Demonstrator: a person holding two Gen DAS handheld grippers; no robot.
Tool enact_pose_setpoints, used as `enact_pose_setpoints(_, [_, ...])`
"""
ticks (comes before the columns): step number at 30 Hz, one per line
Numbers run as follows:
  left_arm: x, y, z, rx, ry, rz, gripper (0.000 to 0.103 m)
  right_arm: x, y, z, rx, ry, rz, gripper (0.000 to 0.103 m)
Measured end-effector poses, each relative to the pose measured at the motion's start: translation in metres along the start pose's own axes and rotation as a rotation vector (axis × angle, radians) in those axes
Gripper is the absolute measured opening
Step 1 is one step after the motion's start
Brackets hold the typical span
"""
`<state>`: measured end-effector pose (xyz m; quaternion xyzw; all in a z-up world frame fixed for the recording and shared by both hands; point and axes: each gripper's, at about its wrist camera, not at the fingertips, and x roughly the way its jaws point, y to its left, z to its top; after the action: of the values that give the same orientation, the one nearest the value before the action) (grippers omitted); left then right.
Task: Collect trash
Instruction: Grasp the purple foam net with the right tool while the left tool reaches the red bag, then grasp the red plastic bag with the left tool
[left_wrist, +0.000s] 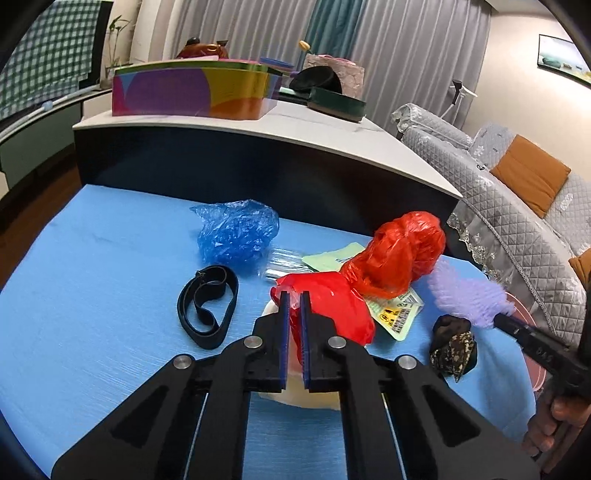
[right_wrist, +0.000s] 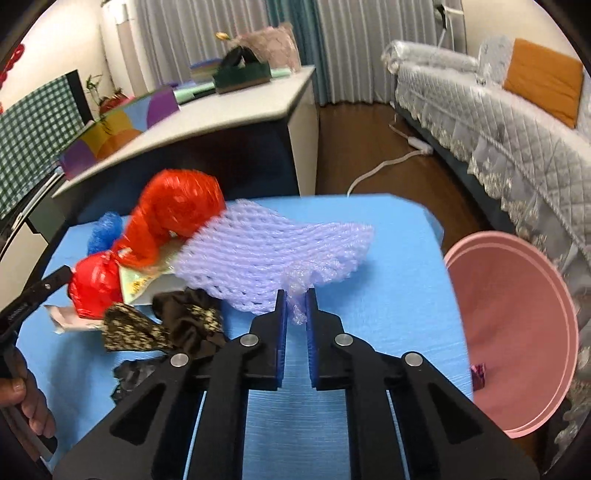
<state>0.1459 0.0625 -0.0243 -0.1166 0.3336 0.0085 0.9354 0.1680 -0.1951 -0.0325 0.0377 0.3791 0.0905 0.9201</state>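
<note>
My left gripper (left_wrist: 294, 295) is shut on a red plastic bag (left_wrist: 332, 306) above the blue table (left_wrist: 92, 295); the bag also shows in the right wrist view (right_wrist: 96, 288). My right gripper (right_wrist: 296, 295) is shut on a purple foam net (right_wrist: 273, 251) and holds it above the table; the net shows at the right of the left wrist view (left_wrist: 465, 295). A second red-orange bag (left_wrist: 402, 251) lies behind. A pink bin (right_wrist: 517, 332) stands off the table's right edge.
A crumpled blue bag (left_wrist: 236, 232), a black band (left_wrist: 207, 306), a dark patterned cloth (left_wrist: 454, 347), and green paper packets (left_wrist: 399, 314) lie on the table. A white desk (left_wrist: 295, 125) with a colourful box stands behind. A grey sofa (right_wrist: 498, 122) is at right.
</note>
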Motion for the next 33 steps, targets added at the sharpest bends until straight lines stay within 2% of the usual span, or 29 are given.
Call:
enact_pose_setpoints(16, [-0.043, -0.006, 0.006, 0.035, -0.104, 0.004, 0.003, -0.069, -0.007, 0.001, 0.010, -0.134, 0.000, 0.010])
enact_pose_setpoints(27, [-0.078, -0.020, 0.008, 0.083, -0.168, -0.014, 0.000, -0.115, -0.006, -0.006, -0.046, -0.209, -0.040, 0.010])
enact_pose_setpoints(30, [-0.082, -0.019, 0.007, 0.084, -0.161, -0.004, 0.000, -0.124, -0.007, -0.009, -0.047, -0.215, -0.044, 0.010])
enact_pose_setpoints(33, [-0.072, -0.002, 0.004, 0.011, -0.107, 0.025, 0.000, -0.132, -0.010, -0.012, -0.042, -0.220, -0.046, 0.010])
